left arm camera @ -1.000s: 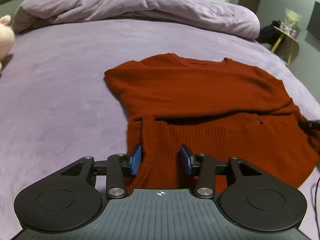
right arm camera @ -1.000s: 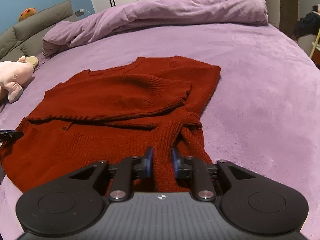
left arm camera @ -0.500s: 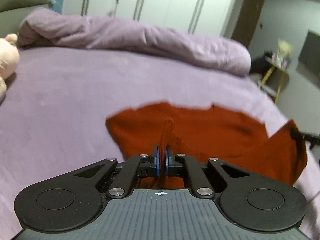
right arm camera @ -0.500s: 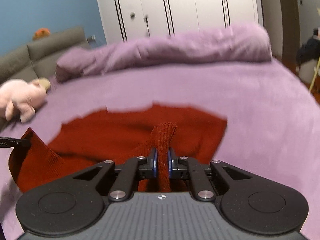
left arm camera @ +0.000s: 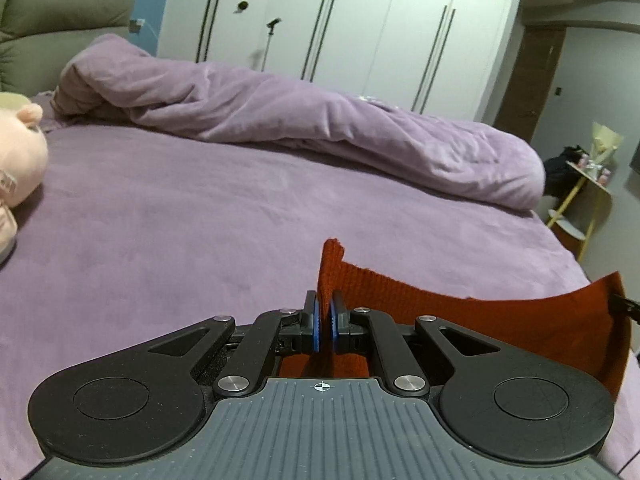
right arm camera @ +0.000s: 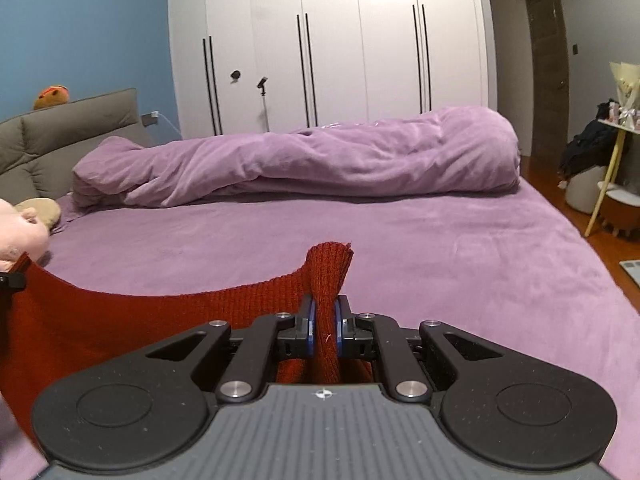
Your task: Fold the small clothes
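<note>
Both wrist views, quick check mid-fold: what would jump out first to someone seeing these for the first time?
The rust-red knit sweater stands out first, stretched in a sagging band between the two claws, low in both views. The left claw and the right claw each pinch a bunched corner of it between blue pads. Beyond lies the purple bed, with a rolled purple duvet along its far side.

Red sweater (left arm camera: 500, 320) body hidden below tongs housings; pink plush toy (left arm camera: 18, 168) cut by edge.
</note>
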Motion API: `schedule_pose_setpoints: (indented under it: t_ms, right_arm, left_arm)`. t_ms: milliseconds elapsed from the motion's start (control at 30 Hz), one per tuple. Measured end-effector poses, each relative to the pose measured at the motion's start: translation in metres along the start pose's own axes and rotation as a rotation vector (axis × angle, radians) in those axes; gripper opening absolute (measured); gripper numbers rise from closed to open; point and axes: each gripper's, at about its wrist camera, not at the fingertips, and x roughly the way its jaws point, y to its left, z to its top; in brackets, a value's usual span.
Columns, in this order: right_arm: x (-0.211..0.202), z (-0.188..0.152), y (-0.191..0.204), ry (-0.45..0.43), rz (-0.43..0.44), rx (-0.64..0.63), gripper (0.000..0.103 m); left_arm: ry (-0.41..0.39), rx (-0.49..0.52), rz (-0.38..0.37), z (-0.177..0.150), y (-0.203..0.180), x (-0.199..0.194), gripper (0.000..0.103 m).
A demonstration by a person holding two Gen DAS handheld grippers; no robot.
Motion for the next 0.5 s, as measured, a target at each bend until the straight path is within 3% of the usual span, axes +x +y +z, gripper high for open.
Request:
schedule_pose_setpoints:
  t_ms: [233,500]
  right_arm:
    - [0.049,0.013,0.005,0.001,-0.086,-0.008,0.008]
    - [0.103,-0.001,0.009,0.058,-0.178,-0.05,0.008]
  left_arm:
    - [-0.006,-0.016,0.065,0.02,0.001,0.047,0.007]
    - [0.03,0.066,0.204,0.001,-0.006,0.108,0.008]
